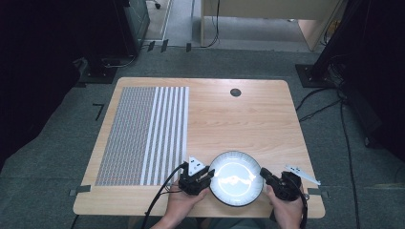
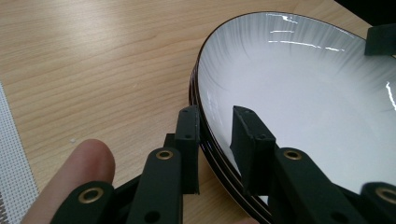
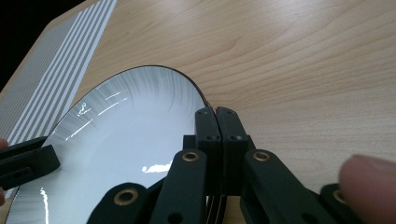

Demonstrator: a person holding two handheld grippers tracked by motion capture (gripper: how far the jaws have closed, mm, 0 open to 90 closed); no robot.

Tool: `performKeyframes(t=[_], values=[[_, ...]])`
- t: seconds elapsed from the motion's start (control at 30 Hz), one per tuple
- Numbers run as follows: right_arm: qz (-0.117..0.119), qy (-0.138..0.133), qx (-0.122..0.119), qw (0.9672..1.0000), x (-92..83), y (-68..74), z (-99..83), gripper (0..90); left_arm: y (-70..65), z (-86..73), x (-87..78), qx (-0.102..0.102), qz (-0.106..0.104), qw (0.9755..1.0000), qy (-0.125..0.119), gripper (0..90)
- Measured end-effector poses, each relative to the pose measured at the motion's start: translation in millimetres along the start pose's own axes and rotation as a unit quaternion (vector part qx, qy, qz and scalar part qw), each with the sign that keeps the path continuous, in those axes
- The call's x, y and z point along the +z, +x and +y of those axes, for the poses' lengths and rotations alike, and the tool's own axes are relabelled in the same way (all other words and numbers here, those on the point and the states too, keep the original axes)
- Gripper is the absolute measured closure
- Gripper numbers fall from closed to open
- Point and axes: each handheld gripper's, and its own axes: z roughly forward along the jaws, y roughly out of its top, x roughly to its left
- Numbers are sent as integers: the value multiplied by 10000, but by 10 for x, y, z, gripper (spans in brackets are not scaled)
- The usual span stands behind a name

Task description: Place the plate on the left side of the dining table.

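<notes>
Mat [image 1: 143, 136] lies left of plate [image 1: 235, 179].

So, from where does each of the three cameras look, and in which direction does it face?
High view: sits above the person's side, looks forward and down on the table; both hands, the left gripper and the right gripper show.
Left gripper view: rides on the left gripper, looks along its jaws, set astride the plate rim; a fingertip shows.
Right gripper view: rides on the right gripper, jaws shut on the plate's rim; a fingertip shows.
Shared: all three show the plate and the striped mat.
</notes>
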Motion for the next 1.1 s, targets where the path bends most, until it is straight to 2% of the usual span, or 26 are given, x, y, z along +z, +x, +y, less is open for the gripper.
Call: performKeyframes(t=[0.07,0.23,0.43,0.67,0.7,0.73,0.8,0.97,1.03,1.1], values=[[8,-11,-10,10000,-3,-3,3,897,10,4,-3,-40,-83,10000,1,670],[17,-89,-14,10000,-51,4,26,900,47,20,-27,-114,-36,9999,-36,609],[55,-170,-24,9998,-105,-32,63,900,64,51,-77,-199,-49,9996,-168,586],[68,-187,-75,9998,-164,-45,87,900,-1,73,-117,-135,-147,9994,-269,585],[69,-231,-73,9997,-177,-47,91,900,-15,71,-115,-134,-161,9994,-267,586],[-2,-414,-124,9991,-246,-64,139,900,-23,70,-111,-125,-183,9994,-254,589],[-10,-465,-140,9988,-289,-91,165,900,-43,55,-81,-67,-119,9997,-185,585],[53,-367,-66,9993,-285,-150,140,900,-34,21,-30,-48,-54,10000,-52,610],[268,-121,42,9996,-226,-173,121,900,-48,22,-40,-39,-33,9999,-88,608],[336,-70,110,9994,-200,-189,111,900,-51,27,-47,-54,-42,9999,-111,604]])
